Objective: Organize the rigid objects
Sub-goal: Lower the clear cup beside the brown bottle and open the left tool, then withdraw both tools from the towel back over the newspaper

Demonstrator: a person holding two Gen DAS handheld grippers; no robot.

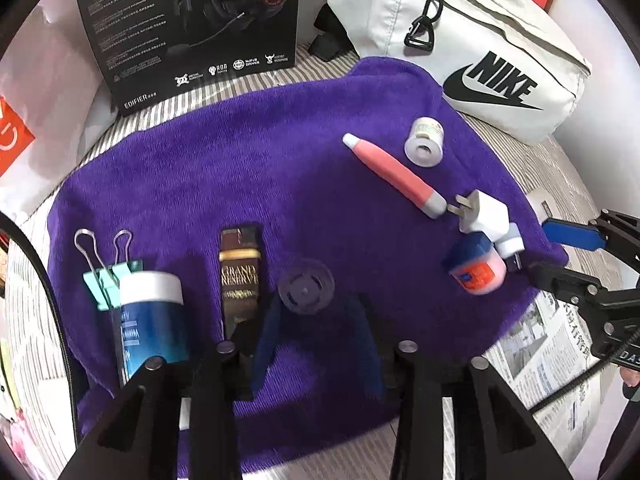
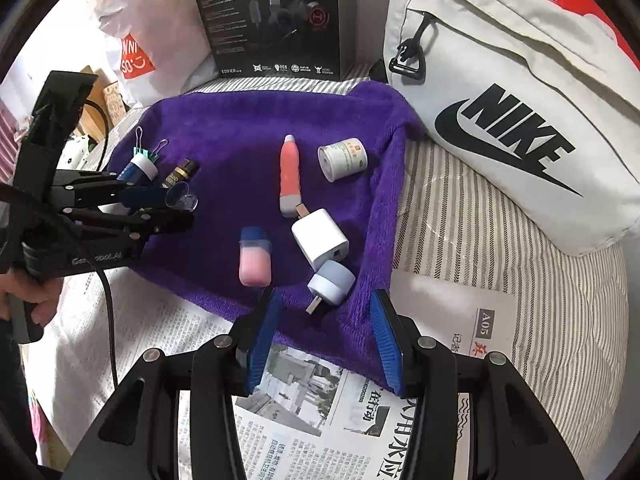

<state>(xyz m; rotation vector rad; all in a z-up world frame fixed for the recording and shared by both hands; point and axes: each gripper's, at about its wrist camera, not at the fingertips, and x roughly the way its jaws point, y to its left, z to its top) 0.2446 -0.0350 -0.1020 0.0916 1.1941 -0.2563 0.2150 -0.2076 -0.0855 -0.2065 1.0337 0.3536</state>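
Note:
A purple towel holds the objects. My left gripper holds a clear round suction cup between its blue pads, beside a dark Grand Reserve box, a blue-and-white bottle and teal binder clips. My right gripper is open just short of a small round USB light. Near it lie a white charger, a pink jar with a blue lid, a pink tube and a white roll.
A white Nike bag lies at the right. A black Edifier box stands at the back beside a white plastic bag. Newspaper covers the striped bedding in front.

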